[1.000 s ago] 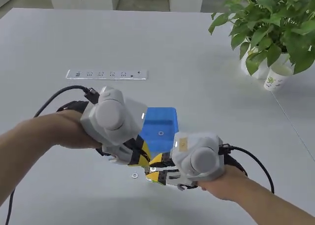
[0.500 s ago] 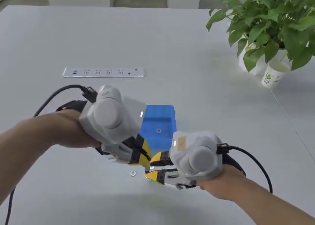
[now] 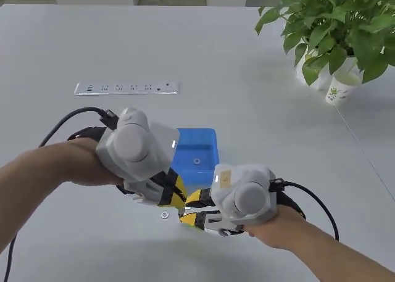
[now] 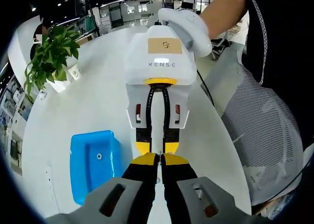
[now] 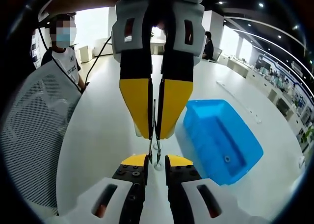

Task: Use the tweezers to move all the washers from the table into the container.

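Against the picture from half a second back, the left hand-held gripper [image 4: 157, 158] and the right hand-held gripper [image 5: 156, 160] have kept their places. They still meet tip to tip just in front of the container [image 3: 185, 140], and the scene has only slid a little with the headset. The loose washer [image 3: 165, 215] and the boxed washer [image 3: 197, 161] lie where they lay.

By count there are two hand-held grippers, one pair of tweezers [image 5: 154, 117], two washers, one container, one power strip [image 3: 126, 88], one plant [image 3: 333, 23] and one cup [image 3: 336, 92].

The left hand-held gripper is clenched on the tweezers, whose thin blades run out between its yellow jaws toward the right one. The right hand-held gripper's jaws stand close on either side of the tweezers' tip, but whether they pinch it cannot be told. The left hand [image 3: 86, 165] comes in from the left and aims its tool down and to the right. The right hand [image 3: 274, 223] comes in from the lower right and aims its tool back to the left.

The loose washer lies on the table [image 3: 259, 109] just beside the meeting jaw tips, apart from the container. The boxed washer rests on the container's floor. The power strip lies well beyond the container, and the plant and cup stand at the far right
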The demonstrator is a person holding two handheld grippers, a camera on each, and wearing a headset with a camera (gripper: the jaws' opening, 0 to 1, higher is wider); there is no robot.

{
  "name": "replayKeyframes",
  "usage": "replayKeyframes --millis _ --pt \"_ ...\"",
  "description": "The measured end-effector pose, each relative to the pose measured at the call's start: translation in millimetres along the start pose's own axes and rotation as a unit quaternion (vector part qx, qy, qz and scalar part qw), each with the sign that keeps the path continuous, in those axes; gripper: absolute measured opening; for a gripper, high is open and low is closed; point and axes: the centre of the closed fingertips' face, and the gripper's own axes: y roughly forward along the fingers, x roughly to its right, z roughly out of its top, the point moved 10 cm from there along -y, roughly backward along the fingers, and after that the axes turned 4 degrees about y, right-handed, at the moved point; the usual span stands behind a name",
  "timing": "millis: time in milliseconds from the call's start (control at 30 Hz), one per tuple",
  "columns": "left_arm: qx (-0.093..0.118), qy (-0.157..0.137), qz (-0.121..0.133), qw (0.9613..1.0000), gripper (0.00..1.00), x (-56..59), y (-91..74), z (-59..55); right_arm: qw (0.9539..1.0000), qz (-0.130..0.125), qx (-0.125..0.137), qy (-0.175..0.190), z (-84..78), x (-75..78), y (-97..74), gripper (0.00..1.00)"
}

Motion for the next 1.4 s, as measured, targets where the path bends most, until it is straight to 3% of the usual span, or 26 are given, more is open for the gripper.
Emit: replayKeyframes --millis 167,367,1400 --pt "0.011 -0.004 0.0 0.9999 0.06 -1.5 -0.1 2.2 1.0 0.0 0.001 0.003 -0.6 0.5 0.3 0.16" --pt "0.002 -0.001 -0.004 1.0 0.06 -1.0 3.7 -0.5 1.0 -0.001 0.0 0.004 -1.5 0.4 2.1 0.16" --pt "0.007 -0.01 -0.005 0.9999 0.06 -1.2 1.9 -2.5 0.9998 0.006 0.0 0.018 -2.2 -1.1 10.6 0.11"
